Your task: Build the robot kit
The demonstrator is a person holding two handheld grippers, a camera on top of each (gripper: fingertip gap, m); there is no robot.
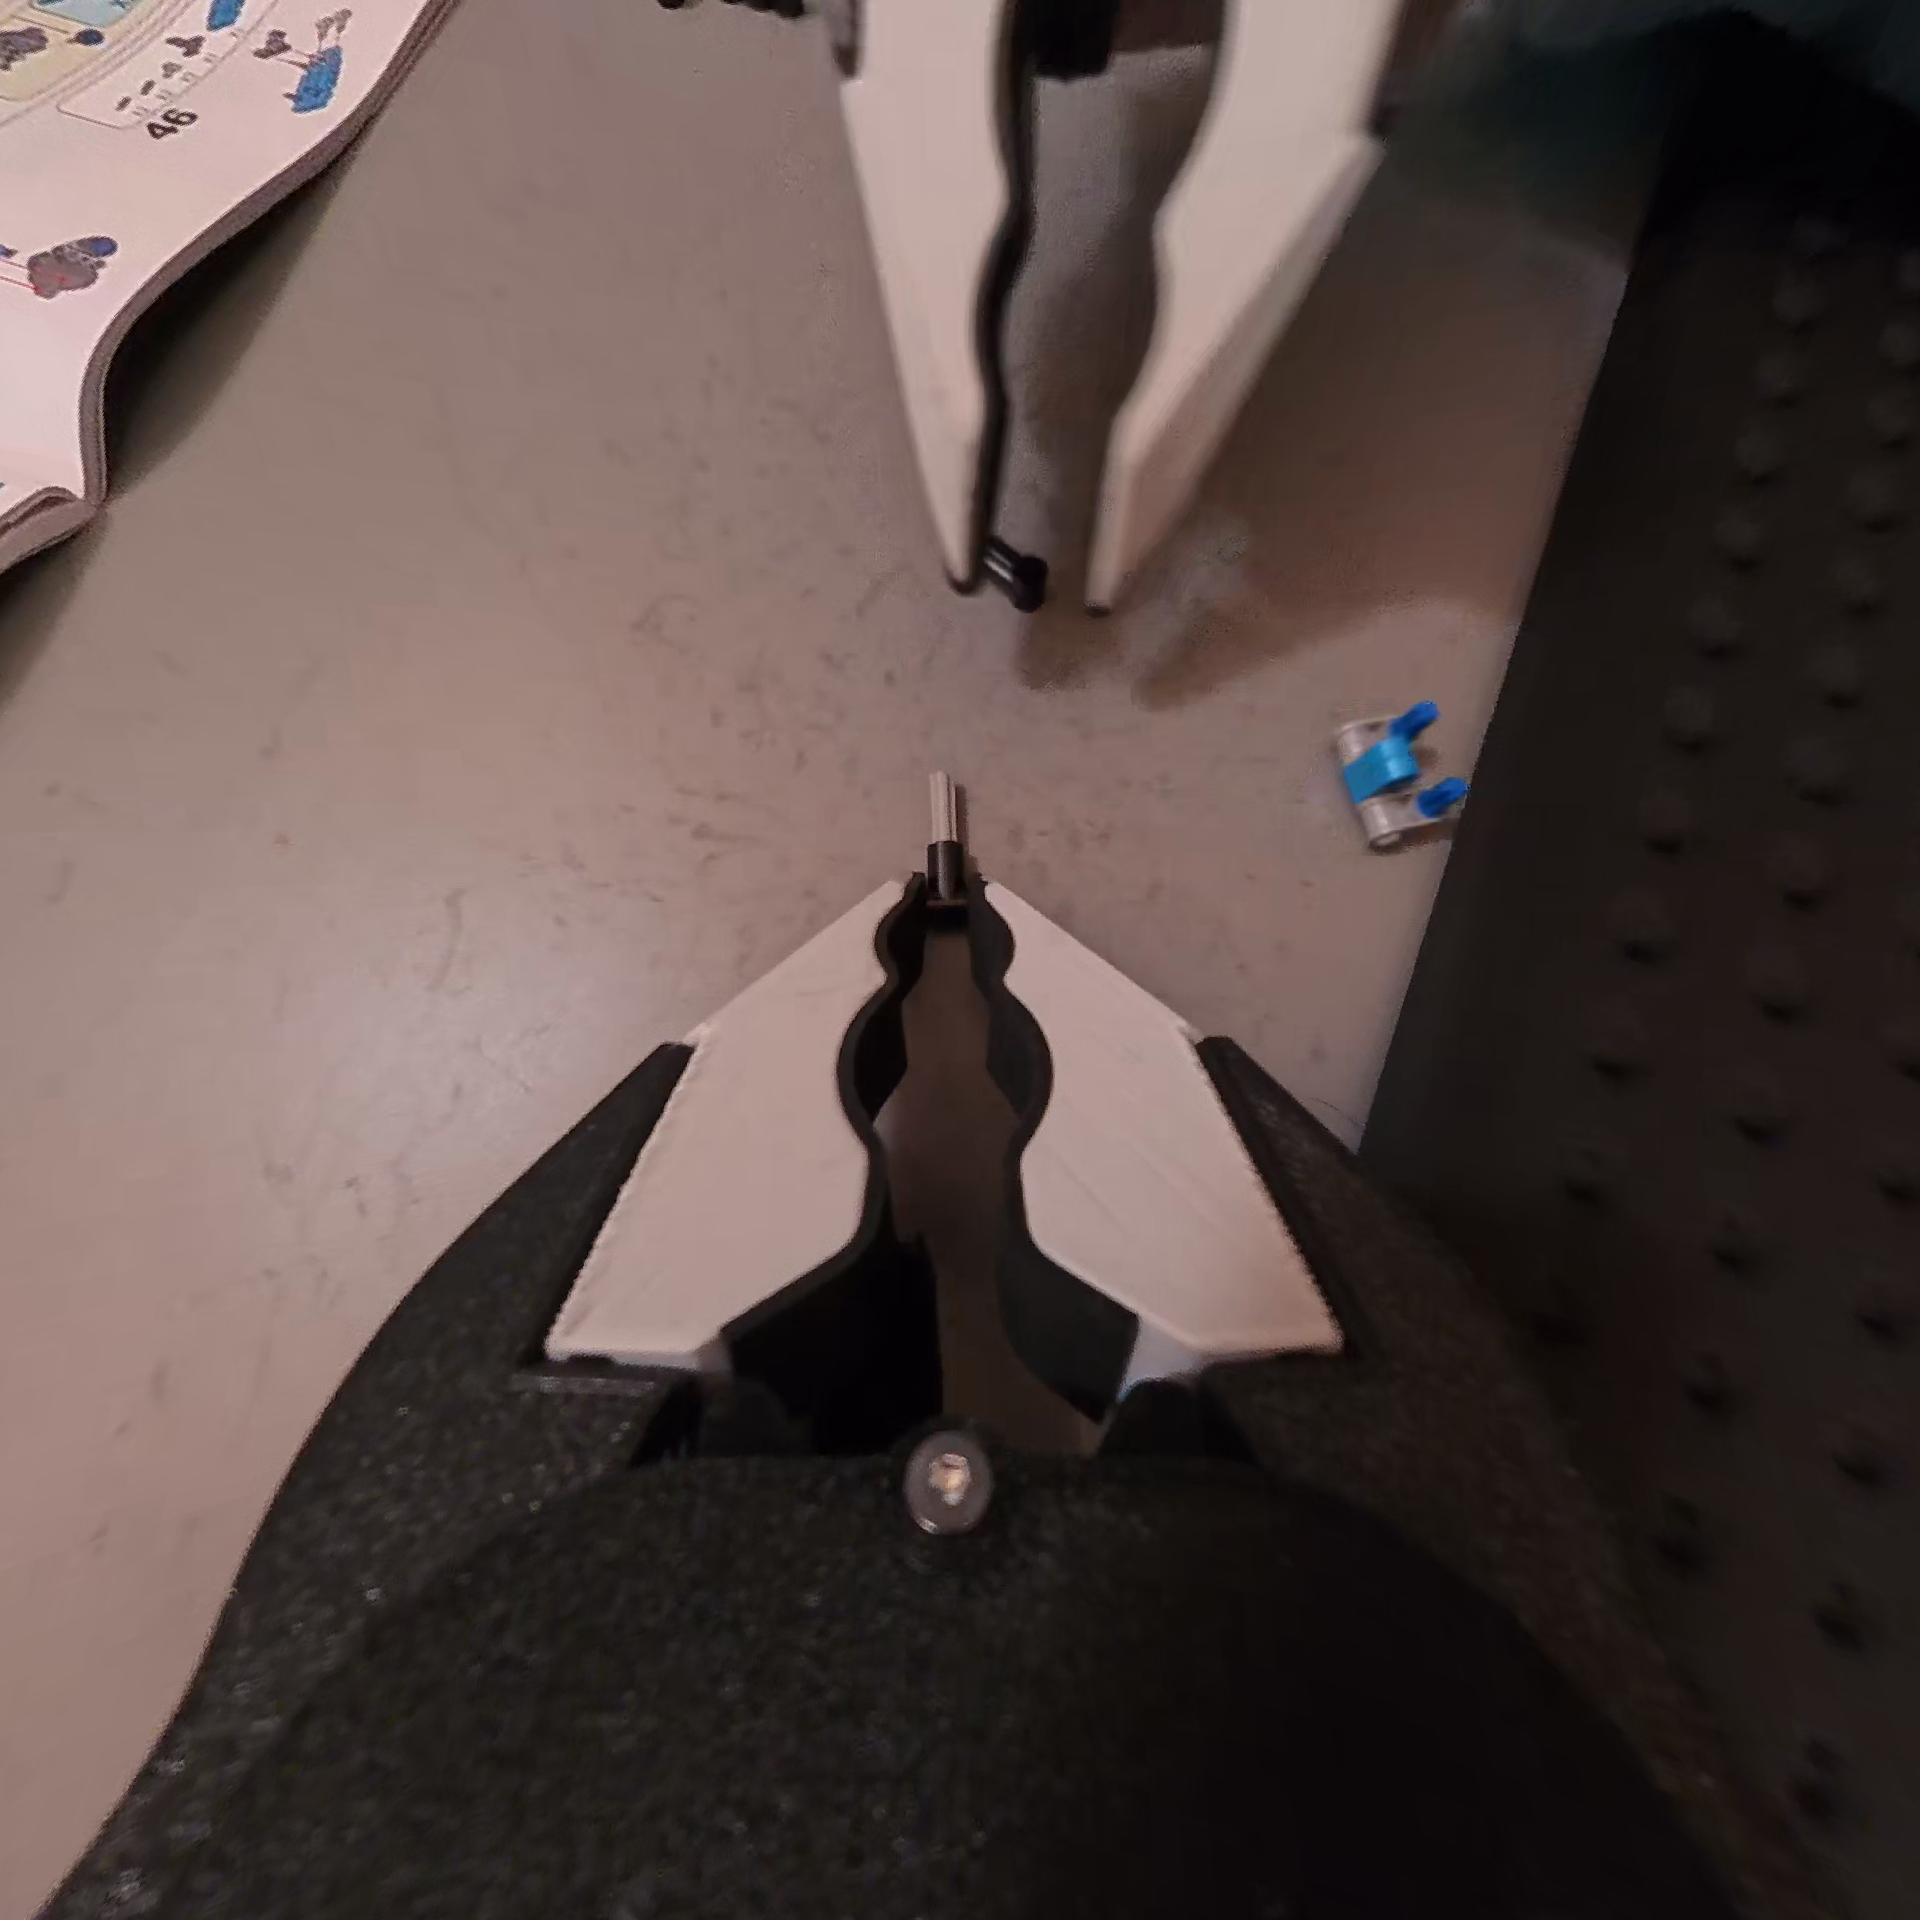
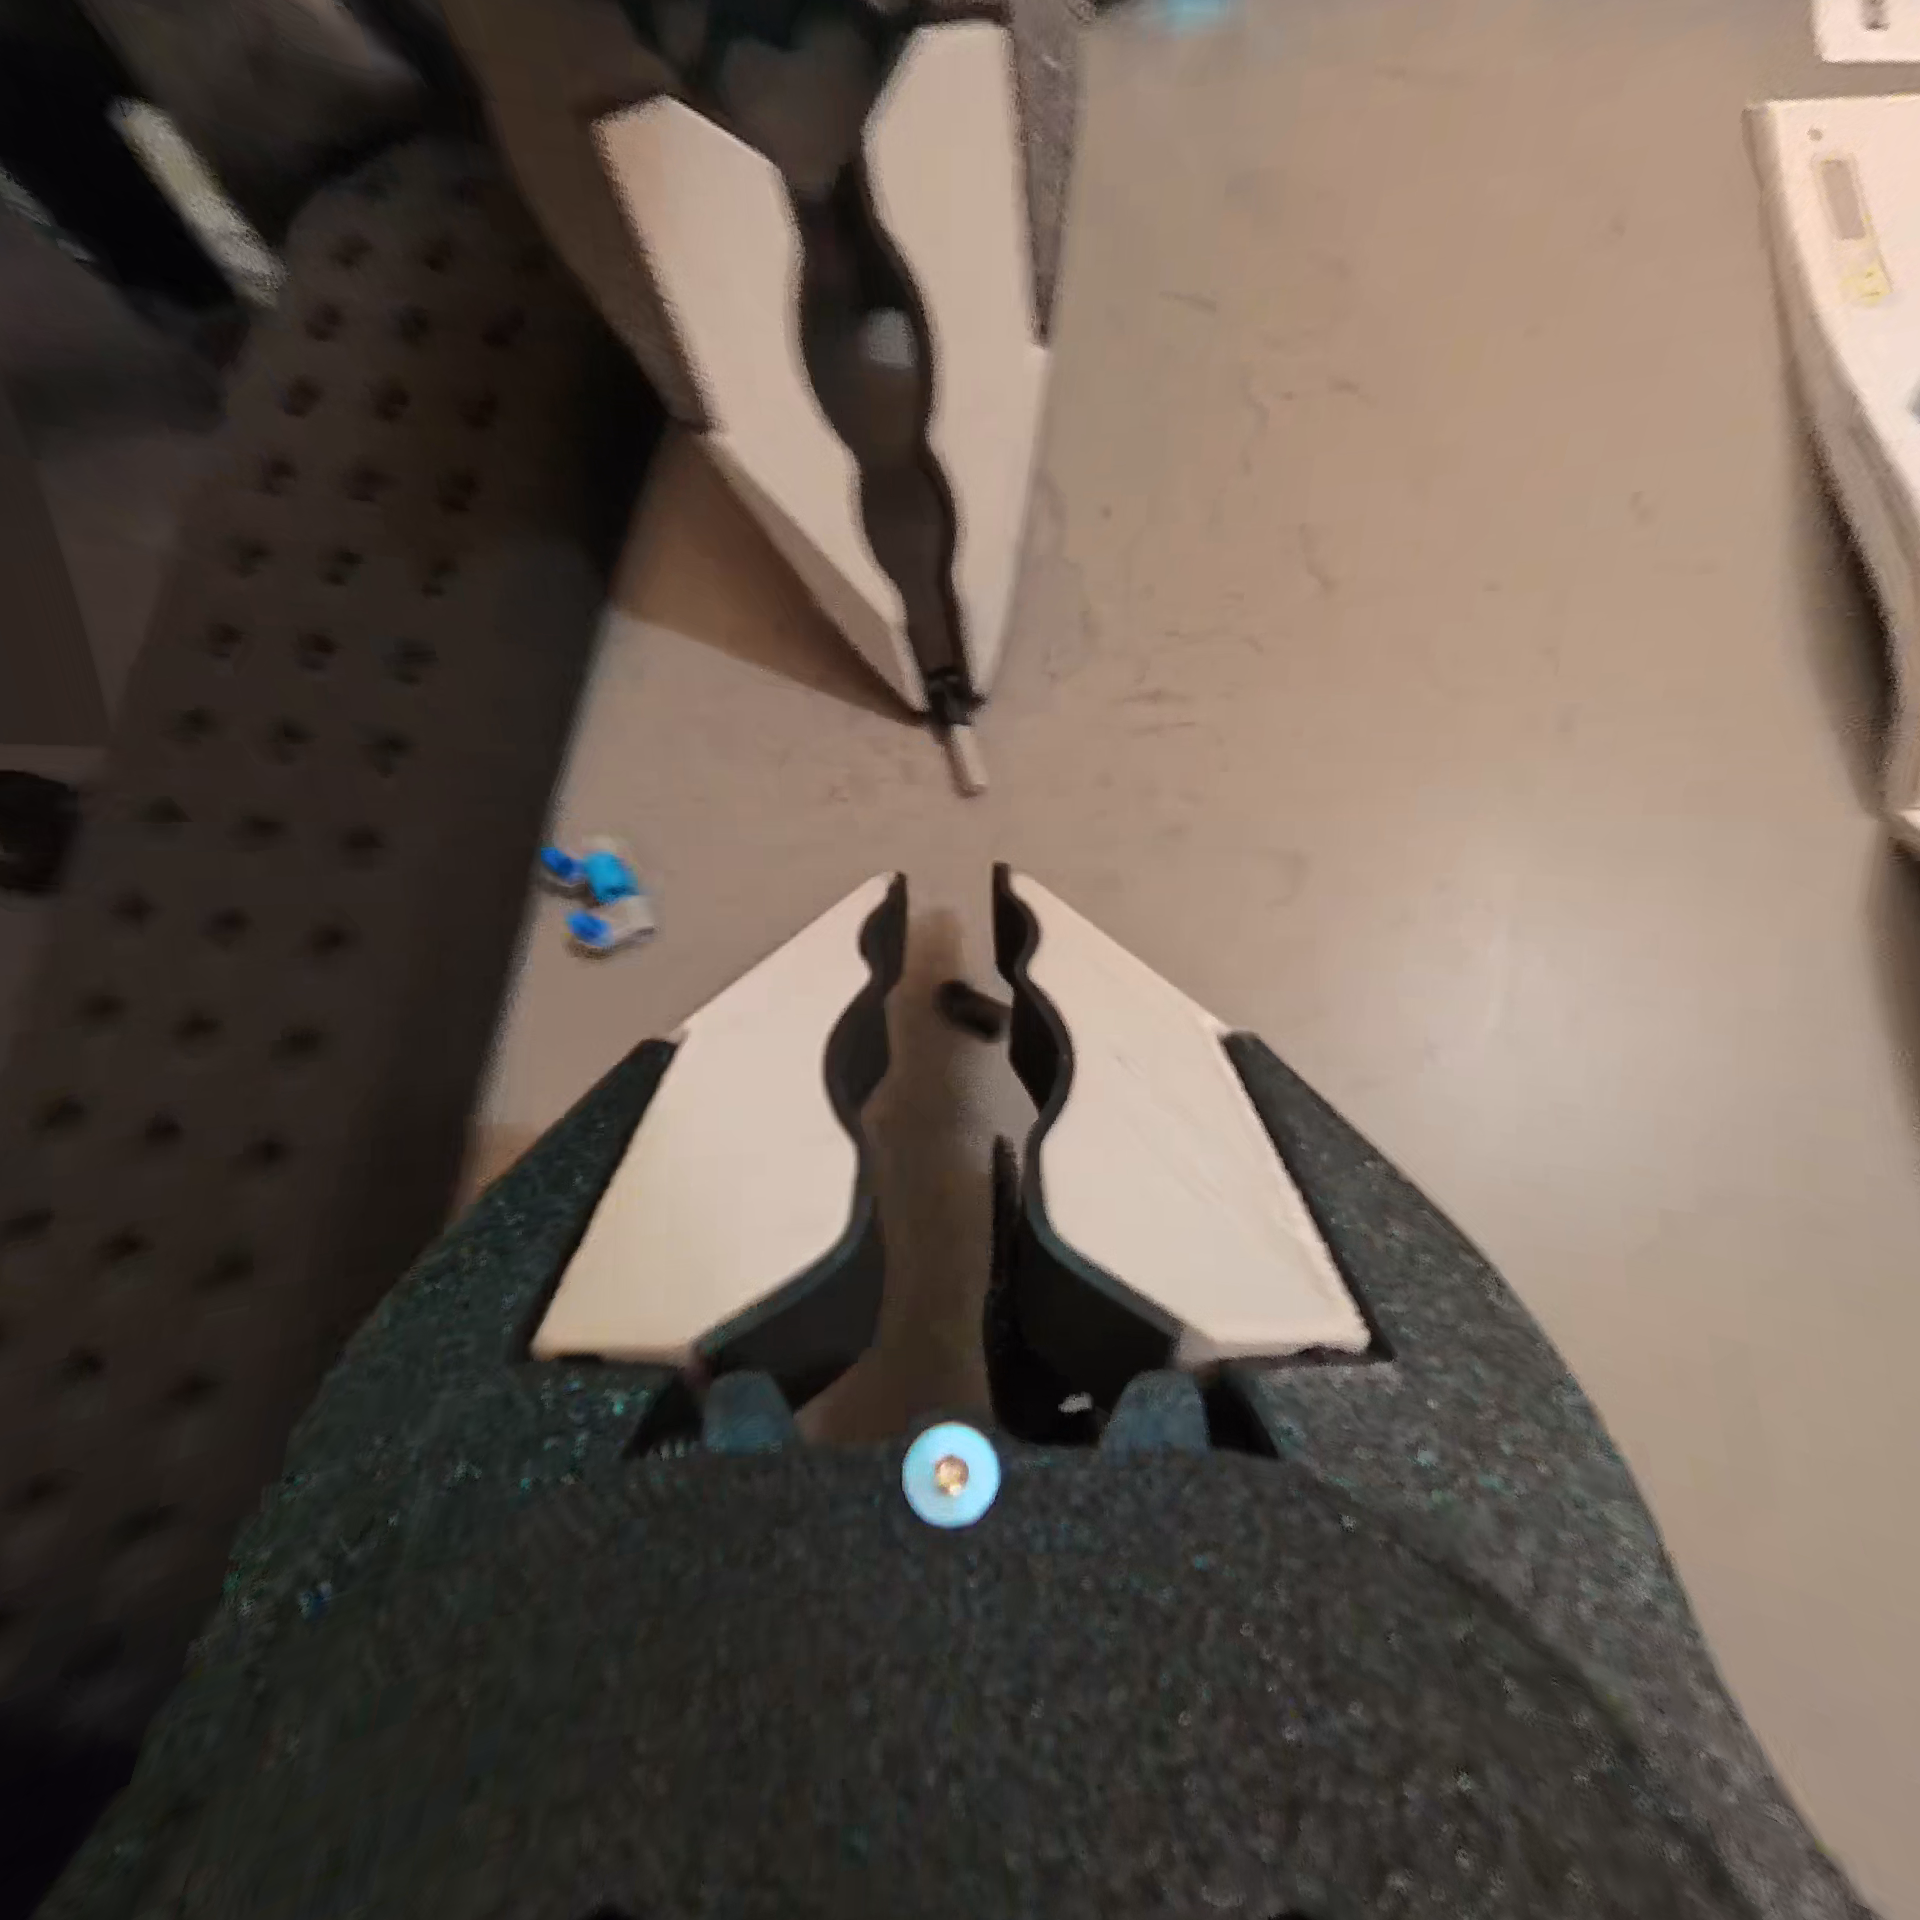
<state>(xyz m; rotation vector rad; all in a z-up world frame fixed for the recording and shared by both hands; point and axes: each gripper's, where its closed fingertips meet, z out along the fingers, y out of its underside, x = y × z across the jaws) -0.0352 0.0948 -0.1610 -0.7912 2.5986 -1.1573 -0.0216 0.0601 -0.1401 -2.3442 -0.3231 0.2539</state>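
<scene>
My left gripper (image 1: 948,888) is shut on a small black connector with a short grey axle (image 1: 943,816) sticking out past the fingertips, just above the tan tabletop. It shows across from me in the right wrist view (image 2: 951,698), with the axle (image 2: 966,764) pointing at the right gripper. My right gripper (image 2: 948,881) is open, tip to tip with the left one. A small black pin (image 2: 968,1006) sits between its fingers, close against the right-hand one. In the left wrist view the right gripper (image 1: 1034,597) has the pin (image 1: 1013,571) at one fingertip.
A small blue-and-grey brick assembly (image 1: 1392,774) (image 2: 603,899) lies on the table beside a dark studded baseplate (image 1: 1714,935) (image 2: 260,727). An open instruction booklet (image 1: 156,208) (image 2: 1849,416) lies on the other side. The left gripper's tips are roughly 5 centimeters from the right gripper's.
</scene>
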